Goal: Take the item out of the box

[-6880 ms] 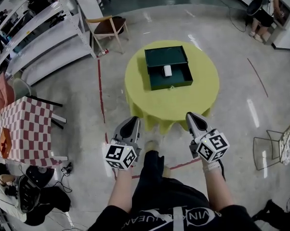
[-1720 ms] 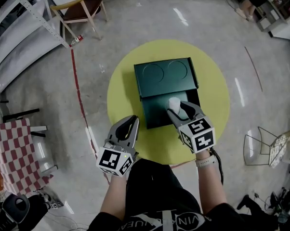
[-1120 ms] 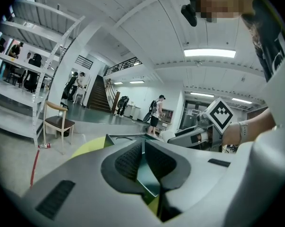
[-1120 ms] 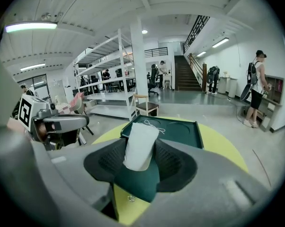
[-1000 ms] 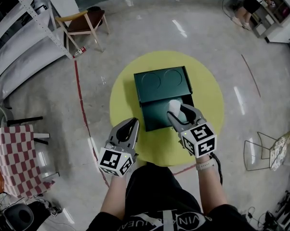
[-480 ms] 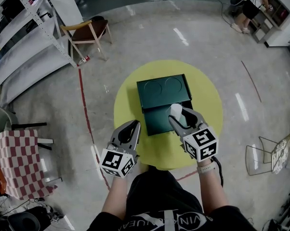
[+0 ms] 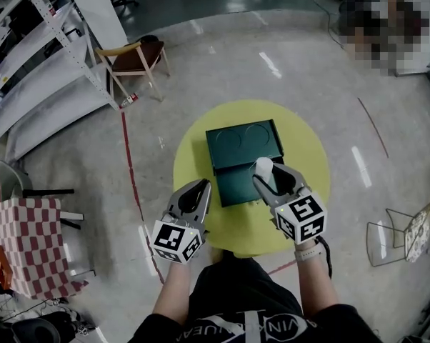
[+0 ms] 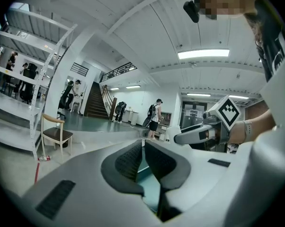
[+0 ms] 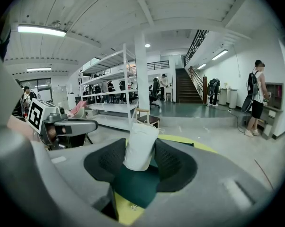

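A dark green box [image 7: 243, 143] lies on the round yellow table [image 7: 308, 170], its lid folded back and its tray [image 7: 233, 186] facing me. My right gripper [image 7: 272, 174] hangs over the tray's right side, shut on a small white item [image 7: 263, 168]. In the right gripper view the white item [image 9: 140, 145] stands upright between the black pads [image 9: 173, 164], with the green box below it. My left gripper [image 7: 198, 189] hovers at the table's near left edge, jaws together and holding nothing. In its own view the left gripper [image 8: 143, 148] points toward the box.
A wooden chair [image 7: 136, 54] and white shelving [image 7: 43, 77] stand at the back left. A red-checked table [image 7: 26, 238] is at the left, a wire chair [image 7: 404, 233] at the right. A red line [image 7: 129, 163] runs across the floor. People stand far off.
The right gripper, which was down in the tray around the white item, has drawn back a little with the item in it. The whole scene looks farther away. The left gripper has barely moved.
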Demonstrator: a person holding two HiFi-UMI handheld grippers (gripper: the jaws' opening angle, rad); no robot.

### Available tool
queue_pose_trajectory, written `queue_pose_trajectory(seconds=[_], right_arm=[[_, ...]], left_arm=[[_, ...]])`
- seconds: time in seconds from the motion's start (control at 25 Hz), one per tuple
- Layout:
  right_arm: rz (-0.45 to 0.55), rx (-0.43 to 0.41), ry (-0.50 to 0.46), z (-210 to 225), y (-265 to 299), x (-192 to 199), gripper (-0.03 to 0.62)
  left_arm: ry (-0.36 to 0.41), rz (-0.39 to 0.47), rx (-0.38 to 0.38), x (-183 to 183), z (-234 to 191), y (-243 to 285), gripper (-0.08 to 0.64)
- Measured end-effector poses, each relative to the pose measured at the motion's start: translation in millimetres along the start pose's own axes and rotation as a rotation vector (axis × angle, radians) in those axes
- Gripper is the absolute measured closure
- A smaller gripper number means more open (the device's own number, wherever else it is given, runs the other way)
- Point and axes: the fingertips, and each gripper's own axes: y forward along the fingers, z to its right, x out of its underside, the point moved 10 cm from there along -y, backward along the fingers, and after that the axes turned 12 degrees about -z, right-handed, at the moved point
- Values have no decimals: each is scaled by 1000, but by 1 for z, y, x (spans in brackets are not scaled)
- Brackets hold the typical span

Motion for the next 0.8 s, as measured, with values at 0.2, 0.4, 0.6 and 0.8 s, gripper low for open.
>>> queue_pose_trajectory(seconds=[0.2, 0.4, 0.6, 0.8], right_arm=[[25, 6, -7, -2, -6, -6, 397], [43, 9, -23, -5, -12, -14, 397], [59, 16, -32, -4, -22, -20, 397], [85, 25, -43, -6, -29, -25, 397]], left_arm=[[13, 16, -1, -7, 1, -3, 535], [20, 34, 0, -14, 1, -6, 535], [31, 47, 4, -24, 5, -7, 535], [36, 57, 4, -31, 4, -9, 535]])
